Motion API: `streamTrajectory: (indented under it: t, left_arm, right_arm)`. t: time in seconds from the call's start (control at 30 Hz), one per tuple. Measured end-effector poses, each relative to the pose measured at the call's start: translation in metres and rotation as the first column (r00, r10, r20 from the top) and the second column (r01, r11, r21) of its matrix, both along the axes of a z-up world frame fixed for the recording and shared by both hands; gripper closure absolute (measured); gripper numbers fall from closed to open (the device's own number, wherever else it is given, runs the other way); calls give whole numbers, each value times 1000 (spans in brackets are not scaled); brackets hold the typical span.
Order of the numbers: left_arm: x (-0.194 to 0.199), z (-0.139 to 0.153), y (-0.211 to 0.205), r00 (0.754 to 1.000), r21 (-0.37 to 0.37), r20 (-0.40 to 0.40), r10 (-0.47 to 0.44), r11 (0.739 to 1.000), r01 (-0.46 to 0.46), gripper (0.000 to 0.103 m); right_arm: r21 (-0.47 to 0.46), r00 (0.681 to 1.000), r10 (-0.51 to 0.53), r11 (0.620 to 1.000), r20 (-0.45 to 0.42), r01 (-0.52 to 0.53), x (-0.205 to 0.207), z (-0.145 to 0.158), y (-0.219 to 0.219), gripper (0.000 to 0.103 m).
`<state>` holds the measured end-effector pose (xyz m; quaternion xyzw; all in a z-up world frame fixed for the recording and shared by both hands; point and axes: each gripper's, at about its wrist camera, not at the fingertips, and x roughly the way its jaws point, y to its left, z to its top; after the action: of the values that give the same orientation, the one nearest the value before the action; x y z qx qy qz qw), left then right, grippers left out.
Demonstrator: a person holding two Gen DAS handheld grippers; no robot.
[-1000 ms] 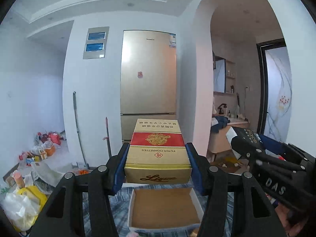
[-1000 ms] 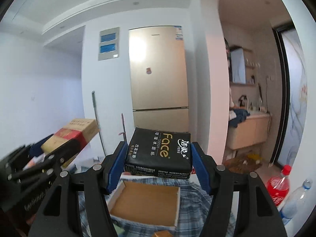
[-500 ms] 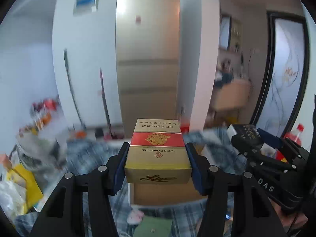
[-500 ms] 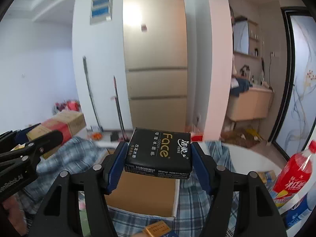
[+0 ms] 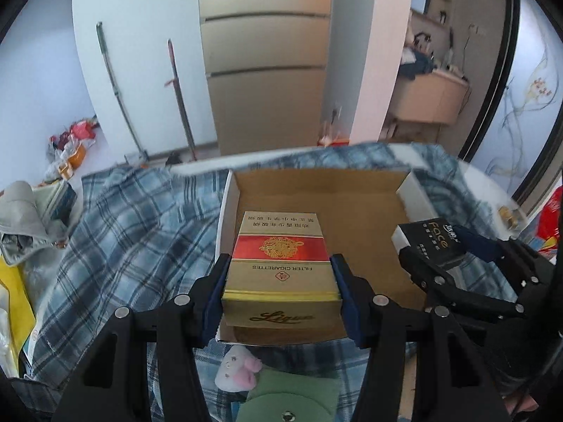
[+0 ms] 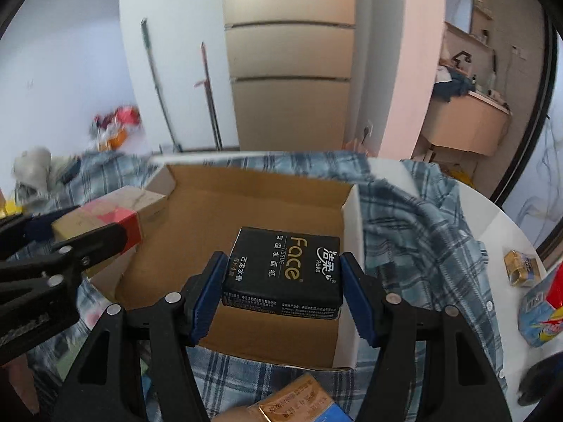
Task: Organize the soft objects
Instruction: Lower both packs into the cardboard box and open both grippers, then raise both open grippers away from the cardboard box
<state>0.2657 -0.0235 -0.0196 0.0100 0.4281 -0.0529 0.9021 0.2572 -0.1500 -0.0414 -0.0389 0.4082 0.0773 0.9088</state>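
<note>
My left gripper is shut on a gold and red cigarette carton, held above the left half of an open, shallow cardboard box. My right gripper is shut on a black Face tissue pack, which hangs over the right half of the same box. Each gripper shows in the other's view: the right one with its black pack, the left one with its carton. The box lies on a blue plaid cloth and nothing lies inside it.
A small white and pink plush toy and a green item lie before the box. Another gold carton lies near me. A small gold pack and a colourful bag are on the white table at right. Crumpled bags sit at left.
Both grippers have come down and tipped forward with their loads. The views swung from the fridge and ceiling to the open box, which now lies right under the carton and the tissue pack.
</note>
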Motion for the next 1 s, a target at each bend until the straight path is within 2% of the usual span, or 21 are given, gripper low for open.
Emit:
streamTrajectory:
  t: [0.07, 0.17, 0.3, 0.37, 0.4, 0.43, 0.47, 0.57, 0.77, 0.83, 0.9, 1.0]
  left_arm:
    - [5, -10, 2, 999, 4, -43, 2, 1000, -2, 45]
    - [9, -21, 4, 996, 8, -90, 6, 1000, -5, 45]
    - [10, -26, 5, 994, 7, -109, 15, 1000, -14, 44]
    - [12, -27, 6, 993, 9, -120, 19, 1000, -18, 38]
    - [11, -28, 6, 993, 6, -119, 18, 1000, -18, 30]
    - [11, -27, 5, 993, 8, -114, 17, 1000, -16, 24]
    - [10, -26, 4, 994, 14, -107, 13, 1000, -12, 23]
    - [10, -22, 3, 995, 28, -99, 13, 1000, -11, 22]
    - [9, -13, 8, 996, 14, -78, 32, 999, -31, 22]
    - [5, -6, 8, 997, 8, -63, 34, 999, -34, 22]
    - [-1, 6, 5, 999, 8, -33, 25, 1000, -24, 22]
    - [-20, 34, 3, 998, 24, 64, 23, 999, -25, 21]
  right_arm:
    - [-6, 999, -8, 1000, -48, 7, 3, -8, 0, 40]
    - [-46, 997, -20, 999, -73, 17, 10, -16, -2, 40]
    - [-8, 992, -23, 1000, -121, 22, 13, -20, -7, 40]
    - [-21, 994, -28, 999, -110, 26, 10, -19, -5, 39]
    - [-32, 994, -29, 999, -102, 25, 11, -18, -4, 37]
    - [-40, 995, -28, 999, -97, 24, 11, -18, -3, 35]
    - [-43, 995, -28, 999, -93, 24, 11, -17, -2, 30]
    - [-42, 996, -36, 999, -86, 33, 12, -15, -4, 27]
    - [-32, 996, -41, 999, -75, 38, 12, -8, -7, 27]
    - [-38, 998, -44, 998, -40, 42, 8, -1, -7, 27]
    - [-52, 999, -37, 998, -8, 36, 4, 6, -6, 27]
    - [-22, 999, -29, 999, 20, 29, -4, 23, -9, 27]
